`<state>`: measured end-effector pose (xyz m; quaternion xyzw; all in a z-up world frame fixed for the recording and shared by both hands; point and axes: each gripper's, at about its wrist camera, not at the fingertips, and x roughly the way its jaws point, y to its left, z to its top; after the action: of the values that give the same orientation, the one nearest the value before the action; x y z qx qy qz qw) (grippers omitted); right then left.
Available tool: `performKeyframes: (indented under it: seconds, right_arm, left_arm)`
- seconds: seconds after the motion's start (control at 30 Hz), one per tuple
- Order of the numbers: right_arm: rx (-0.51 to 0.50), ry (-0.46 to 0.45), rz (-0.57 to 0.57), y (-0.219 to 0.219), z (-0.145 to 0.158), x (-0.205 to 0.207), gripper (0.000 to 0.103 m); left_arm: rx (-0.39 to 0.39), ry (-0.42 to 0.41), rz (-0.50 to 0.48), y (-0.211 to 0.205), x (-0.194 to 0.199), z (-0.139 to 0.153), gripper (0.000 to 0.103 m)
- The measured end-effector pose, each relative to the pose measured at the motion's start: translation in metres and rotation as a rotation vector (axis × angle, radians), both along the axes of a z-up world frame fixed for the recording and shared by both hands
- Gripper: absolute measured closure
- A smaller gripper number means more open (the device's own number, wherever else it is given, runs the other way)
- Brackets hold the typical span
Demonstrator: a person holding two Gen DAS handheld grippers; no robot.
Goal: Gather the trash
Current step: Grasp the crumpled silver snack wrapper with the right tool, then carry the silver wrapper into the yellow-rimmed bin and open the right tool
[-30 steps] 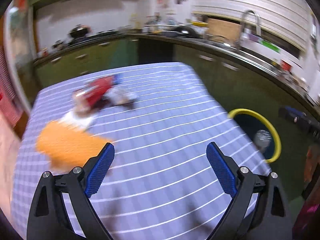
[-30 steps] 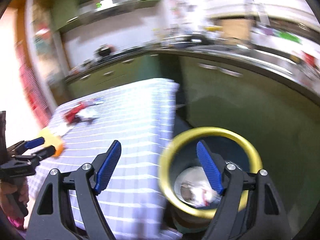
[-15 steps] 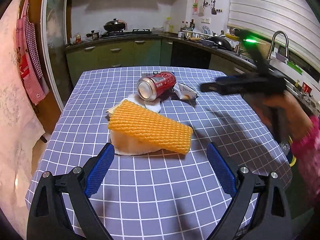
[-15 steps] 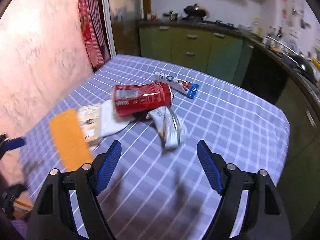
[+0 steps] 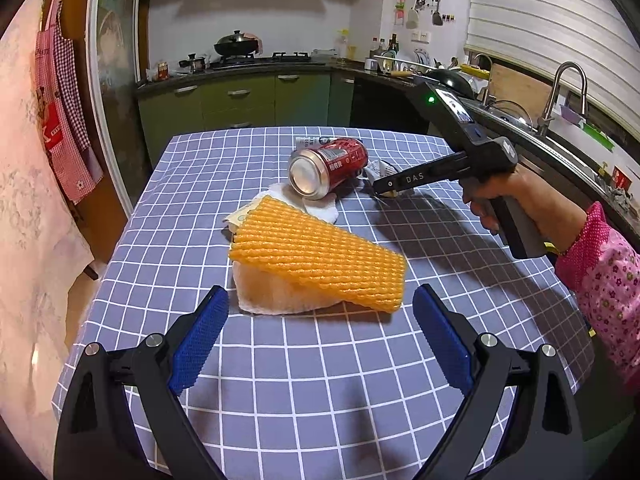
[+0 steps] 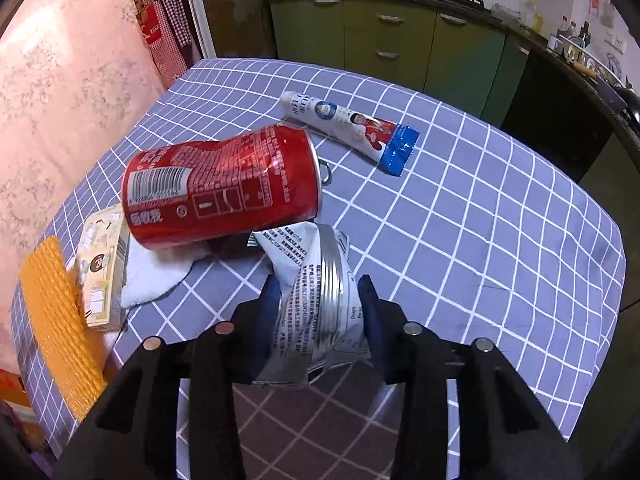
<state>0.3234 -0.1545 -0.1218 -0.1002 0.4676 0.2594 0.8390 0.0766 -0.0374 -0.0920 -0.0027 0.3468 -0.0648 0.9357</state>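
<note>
In the left wrist view, the left claw (image 5: 320, 332) is seen released, nothing between its blue pads, held above the checked desk (image 5: 320, 392). Just ahead of it lies the orange foam net (image 5: 320, 256) on a white pad. Beyond that a red can (image 5: 326, 168) lies on its side. To the right, the right claw (image 5: 382, 188) is held by a hand (image 5: 516, 200) just beside the can.

In the right wrist view, the right claw (image 6: 320, 300) is seen closing, a crumpled silver wrapper (image 6: 320, 292) between its pads. The can (image 6: 222, 186) lies ahead-left, touching the wrapper; a printed tube (image 6: 352, 126) lies farther ahead, a small carton (image 6: 102, 268) to the left.
</note>
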Motion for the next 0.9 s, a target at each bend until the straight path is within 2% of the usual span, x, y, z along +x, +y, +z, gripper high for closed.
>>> performKeyframes:
  seconds: [0.23, 0.43, 0.63, 0.77, 0.9]
  right_arm:
    - [0.051, -0.032, 0.009, -0.006, 0.017, -0.041, 0.068]
    - [0.097, -0.069, -0.020, -0.038, 0.040, -0.101, 0.068]
    - [0.101, -0.119, -0.197, -0.114, 0.054, -0.172, 0.067]
    - [0.034, -0.145, -0.440, -0.189, 0.050, -0.214, 0.067]
    - [-0.008, -0.121, -0.621, -0.246, 0.029, -0.239, 0.066]
  left_arm:
    - [0.007, 0.001, -0.007, -0.005, 0.000, -0.002, 0.011]
    - [0.014, 0.002, -0.023, -0.013, -0.003, -0.003, 0.011]
    - [0.021, 0.005, -0.056, -0.024, 0.000, -0.006, 0.011]
    - [0.023, 0.011, -0.081, -0.033, 0.005, -0.010, 0.011]
    - [0.022, 0.020, -0.099, -0.041, 0.008, -0.012, 0.011]
